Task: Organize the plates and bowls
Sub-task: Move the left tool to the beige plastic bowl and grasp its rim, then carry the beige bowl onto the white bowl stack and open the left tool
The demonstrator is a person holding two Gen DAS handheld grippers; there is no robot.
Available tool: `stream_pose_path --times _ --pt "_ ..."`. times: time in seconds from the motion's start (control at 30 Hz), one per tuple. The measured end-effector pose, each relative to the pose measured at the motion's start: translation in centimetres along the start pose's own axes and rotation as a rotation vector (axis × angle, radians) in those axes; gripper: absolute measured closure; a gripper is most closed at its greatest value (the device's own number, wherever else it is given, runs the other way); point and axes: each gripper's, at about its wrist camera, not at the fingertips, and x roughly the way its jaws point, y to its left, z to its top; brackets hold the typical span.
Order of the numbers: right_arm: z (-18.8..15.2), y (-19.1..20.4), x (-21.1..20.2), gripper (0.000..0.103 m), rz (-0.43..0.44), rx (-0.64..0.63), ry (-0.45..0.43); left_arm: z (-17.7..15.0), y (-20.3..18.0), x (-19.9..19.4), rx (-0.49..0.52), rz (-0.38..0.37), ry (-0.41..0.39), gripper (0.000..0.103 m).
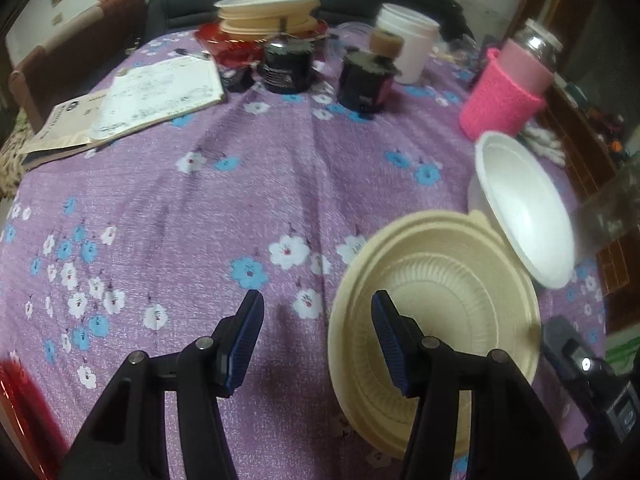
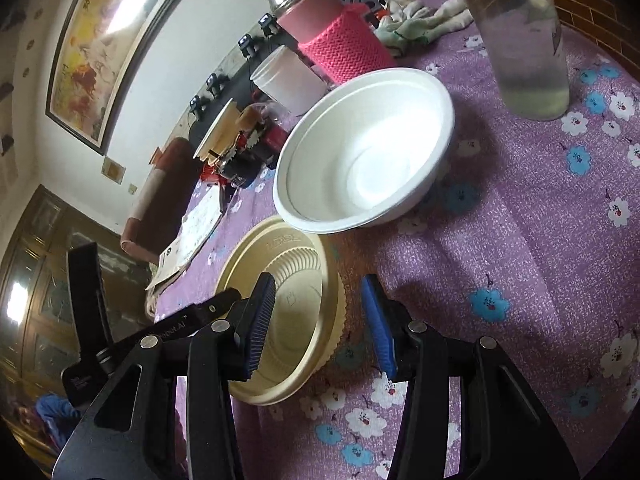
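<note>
Two hand-held grippers, left (image 1: 318,322) and right (image 2: 318,312), hang with fingers apart, holding nothing. Our cream ribbed plastic bowl (image 2: 280,316) sits on the desk (image 2: 500,240) with its rim between the right fingers; the white foam bowl (image 2: 364,152) lies just beyond it. We judge the next move: clamp that rim, then nest the bowls.

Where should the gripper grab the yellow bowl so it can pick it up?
Probably the rim. The yellow bowl sits upright with a thin, flared lip, so one finger can go inside and one outside the wall. The right gripper is open and already straddles the near edge, so coming from that side looks easiest. The white bowl crowds the far side.
</note>
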Motion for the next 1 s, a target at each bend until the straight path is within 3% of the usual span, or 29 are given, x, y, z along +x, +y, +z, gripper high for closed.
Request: stream_pose_path --times 0.2,0.57,0.63,0.73,0.93,1.0 --pt "-0.2 0.6 0.4 0.058 -0.028 -0.039 -0.017 -0.6 -0.7 0.5 0.059 0.024 -0.007 0.047" --pt "-0.8 0.5 2.3 0.059 -0.061 -0.047 0.027 -1.3 -0.8 1.1 0.071 0.028 -0.005 0.047" --pt "-0.8 0.4 2.4 0.067 -0.069 -0.045 0.028 -1.3 -0.6 1.3 0.061 0.042 -0.012 0.049" --pt "-0.8 0.4 2.5 0.08 -0.085 -0.053 0.029 -1.4 -0.2 1.4 0.049 0.015 -0.006 0.062" --pt "-1.0 0.9 2.5 0.089 -0.087 -0.091 0.014 -1.5 -0.6 1.1 0.052 -0.045 -0.01 0.087" --pt "-1.1 1.0 2.5 0.089 -0.09 -0.101 0.013 -1.6 -0.8 1.0 0.056 -0.049 -0.009 0.09"
